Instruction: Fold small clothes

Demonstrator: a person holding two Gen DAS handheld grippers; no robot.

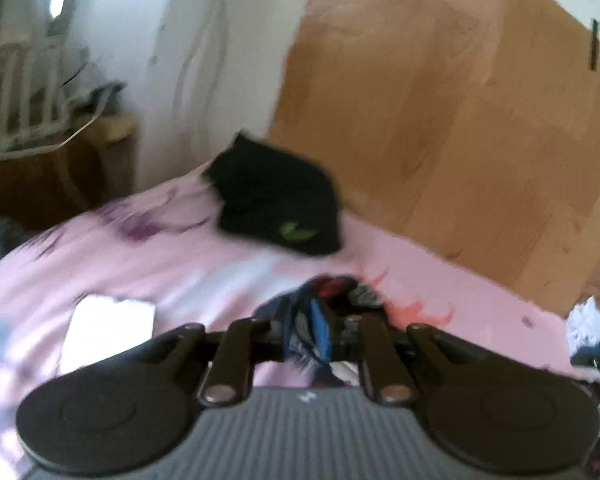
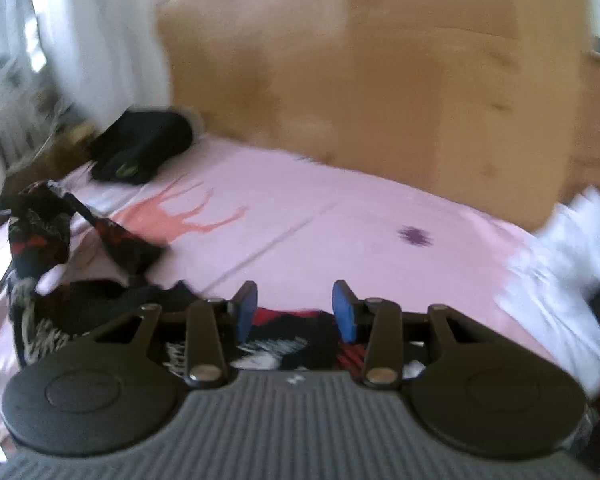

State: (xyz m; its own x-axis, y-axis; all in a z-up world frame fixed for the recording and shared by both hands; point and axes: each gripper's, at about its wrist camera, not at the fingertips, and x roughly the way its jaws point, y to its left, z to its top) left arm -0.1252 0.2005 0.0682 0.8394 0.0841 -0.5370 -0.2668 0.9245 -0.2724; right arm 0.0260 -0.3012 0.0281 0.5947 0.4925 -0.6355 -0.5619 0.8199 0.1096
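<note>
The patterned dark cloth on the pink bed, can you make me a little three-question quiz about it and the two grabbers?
1. True or false: the left gripper is shut on the dark patterned cloth with red and white marks.
2. Which describes the right gripper? A) open, blue pads apart above the cloth; B) clamped on the white fabric; C) holding the black garment.
3. Fill in: the folded black garment with a green logo lies on the ____ bedsheet near the wooden headboard.

Key: 1 true; 2 A; 3 pink.
</note>
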